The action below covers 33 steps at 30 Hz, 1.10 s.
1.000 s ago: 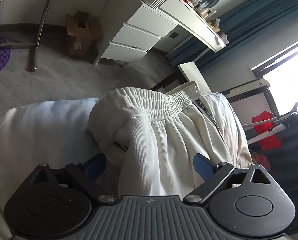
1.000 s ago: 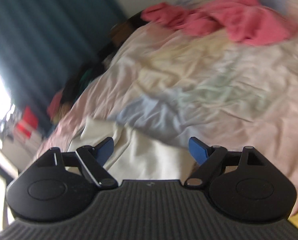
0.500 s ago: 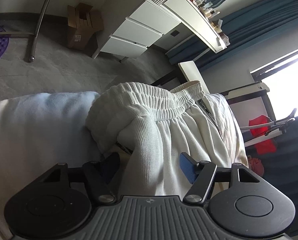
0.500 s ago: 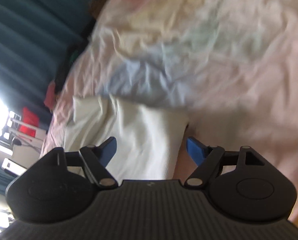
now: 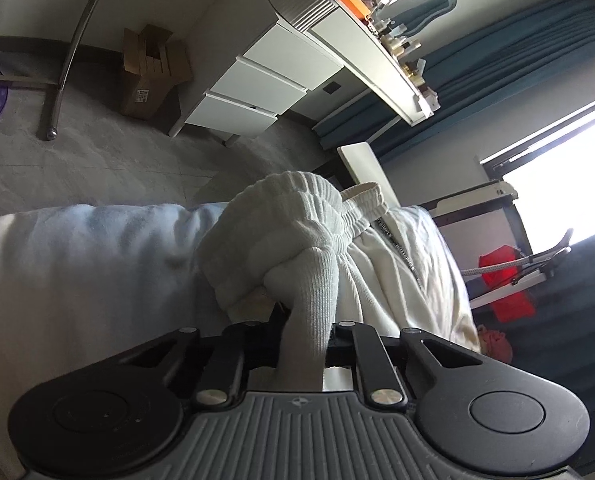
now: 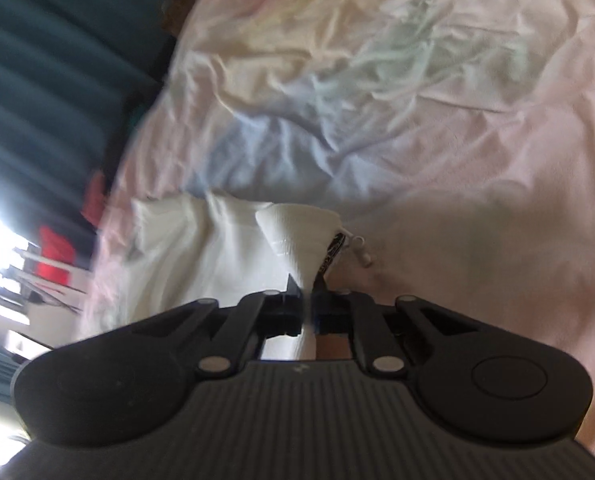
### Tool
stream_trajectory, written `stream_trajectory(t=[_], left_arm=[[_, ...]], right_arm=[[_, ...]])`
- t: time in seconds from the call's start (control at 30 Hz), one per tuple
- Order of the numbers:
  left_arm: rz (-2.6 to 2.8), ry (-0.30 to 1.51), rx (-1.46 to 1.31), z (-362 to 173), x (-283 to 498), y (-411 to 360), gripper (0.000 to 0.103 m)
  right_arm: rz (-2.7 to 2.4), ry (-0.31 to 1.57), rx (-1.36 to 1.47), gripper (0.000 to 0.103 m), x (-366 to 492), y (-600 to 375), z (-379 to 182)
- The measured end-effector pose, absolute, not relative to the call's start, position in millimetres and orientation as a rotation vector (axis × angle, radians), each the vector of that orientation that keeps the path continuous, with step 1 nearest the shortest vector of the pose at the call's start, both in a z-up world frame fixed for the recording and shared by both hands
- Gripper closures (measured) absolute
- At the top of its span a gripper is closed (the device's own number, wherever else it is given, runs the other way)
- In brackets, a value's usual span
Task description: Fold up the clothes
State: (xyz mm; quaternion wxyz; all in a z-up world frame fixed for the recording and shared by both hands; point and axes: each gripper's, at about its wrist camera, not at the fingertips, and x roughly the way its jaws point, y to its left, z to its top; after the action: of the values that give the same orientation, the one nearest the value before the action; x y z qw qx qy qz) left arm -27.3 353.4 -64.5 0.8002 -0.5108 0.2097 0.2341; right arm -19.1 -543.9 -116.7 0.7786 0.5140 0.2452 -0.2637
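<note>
The left gripper (image 5: 303, 334) sits at the bottom centre of its frame, and its jaws have just been closing; they now pinch a ribbed fold of the white sweatpants (image 5: 309, 264) between them, the cloth rising from the jaws as a tight column. That hold is low on the garment near the elastic waistband (image 5: 297, 196), which bunches up in the middle of the frame. Gripping there probably gives a firm edge to lift or carry over for a fold.

The right gripper (image 6: 307, 310), bottom centre of its own frame, has likewise just been closing its jaws, and they now clamp a narrow corner of the same white sweatpants (image 6: 297, 240), beside a dark woven label (image 6: 333, 248) and a white drawstring tip (image 6: 359, 248). With 2 corners taken, the garment can likely be raised and kept flat between both tools.

Both grippers tilt downward toward the bed, the left one looking along the garment toward the room, the right one across the mattress.

The sweatpants lie on a pale, wrinkled bedsheet (image 6: 437, 100); most of the cloth spreads to the left of the right gripper. Beyond the bed in the left view stand a white drawer unit (image 5: 257, 88) at upper centre, a cardboard box (image 5: 149, 72) at upper left and teal curtains (image 5: 497, 56) at upper right.
</note>
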Motion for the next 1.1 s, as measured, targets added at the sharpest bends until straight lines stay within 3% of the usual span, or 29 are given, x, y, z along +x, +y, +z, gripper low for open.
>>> stream_trajectory(t=[0.27,0.57,0.87,1.1], left_arm=[[0.366,0.396,-1.124,-20,-27,384,0.094],[0.417,0.413,-0.996,32,131,361,0.093],[0.558,0.582,-0.873,-17,314,357,0.093],[0.596,0.667,-0.799,-62,365,353,0.088]], right_arm=[[-0.485,0.467,1.022,0.096,-1,-551,-54],[-0.524,0.471,0.817,0.096,185,-544,3],[-0.619,0.583,0.644,0.096,360,-526,-70],[-0.617,0.606,0.62,0.091,398,-528,-115]])
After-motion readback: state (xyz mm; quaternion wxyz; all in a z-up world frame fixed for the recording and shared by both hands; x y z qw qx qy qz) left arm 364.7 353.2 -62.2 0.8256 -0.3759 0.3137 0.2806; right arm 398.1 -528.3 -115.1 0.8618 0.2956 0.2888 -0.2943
